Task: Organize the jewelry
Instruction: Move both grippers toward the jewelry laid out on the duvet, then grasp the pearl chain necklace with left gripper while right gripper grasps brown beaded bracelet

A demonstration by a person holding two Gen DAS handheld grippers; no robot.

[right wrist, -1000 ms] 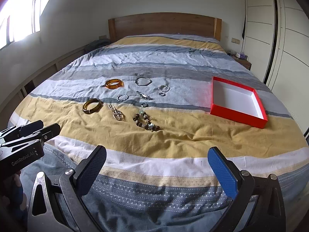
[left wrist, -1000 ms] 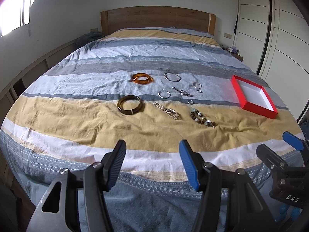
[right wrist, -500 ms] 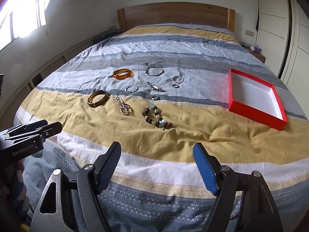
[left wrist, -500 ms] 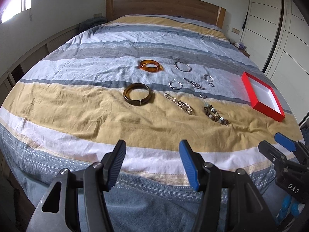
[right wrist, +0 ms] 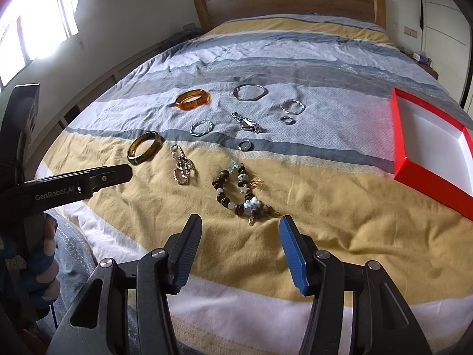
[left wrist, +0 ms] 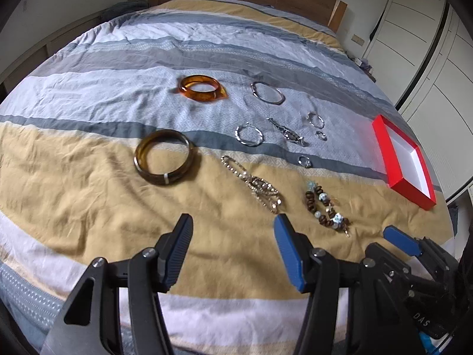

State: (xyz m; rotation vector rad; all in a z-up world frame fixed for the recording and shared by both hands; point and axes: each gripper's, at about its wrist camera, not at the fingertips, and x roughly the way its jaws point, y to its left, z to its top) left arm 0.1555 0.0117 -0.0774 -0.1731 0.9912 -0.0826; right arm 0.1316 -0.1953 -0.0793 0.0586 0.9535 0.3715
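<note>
Several pieces of jewelry lie on a striped bedspread (left wrist: 88, 207): an amber bangle (left wrist: 202, 88), a dark brown bangle (left wrist: 164, 159), a gold chain (left wrist: 257, 185), a beaded bracelet (right wrist: 241, 190), silver hoops (left wrist: 267, 92) and small rings (right wrist: 245, 145). An empty red box (right wrist: 428, 145) with a white inside sits at the right. My left gripper (left wrist: 233, 230) hovers open over the yellow stripe, short of the chain. My right gripper (right wrist: 241, 227) hangs just in front of the beaded bracelet, its jaws closing with nothing between them.
A wooden headboard (right wrist: 289, 0) closes the far end of the bed. White wardrobe doors (left wrist: 428, 59) run along the right, a bright window (right wrist: 35, 23) and low shelving (right wrist: 97, 80) along the left. A hand (right wrist: 44, 266) grips the left gripper's handle.
Both grippers have moved forward and down toward the jewelry, which now looks larger and closer. The right gripper's jaws have narrowed a good deal; the left jaws kept their width.
</note>
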